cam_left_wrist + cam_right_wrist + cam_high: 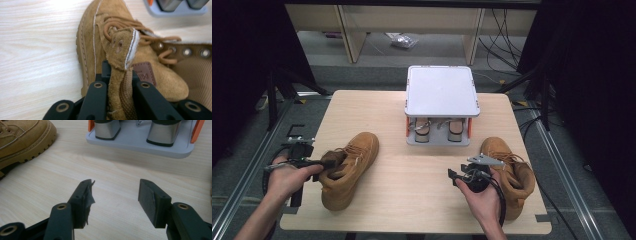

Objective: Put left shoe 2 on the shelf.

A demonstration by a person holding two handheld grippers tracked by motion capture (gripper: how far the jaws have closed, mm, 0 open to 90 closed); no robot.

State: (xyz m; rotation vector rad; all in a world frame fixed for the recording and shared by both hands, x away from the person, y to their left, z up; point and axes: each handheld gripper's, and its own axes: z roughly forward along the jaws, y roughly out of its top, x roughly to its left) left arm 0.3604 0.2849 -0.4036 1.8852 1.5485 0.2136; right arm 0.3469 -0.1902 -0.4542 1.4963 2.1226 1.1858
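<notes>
Two boots on table [412, 185], seen from above: left boot [347, 167] by left gripper [326, 163], right boot [509, 172] beside right gripper [453, 176]. Left gripper view: jaws shut tight on boot's flap [122, 75]. Right gripper view: jaws wide apart, holding nothing, over bare wood.

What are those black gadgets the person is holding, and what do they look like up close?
Each hand holds a black two-jaw tool. The left gripper has chunky black jaws with brass-ringed holes. The right gripper has flat dark pads, one frayed, a grey three-cornered plate on top and a black cable trailing. The forearms are bare.
</notes>
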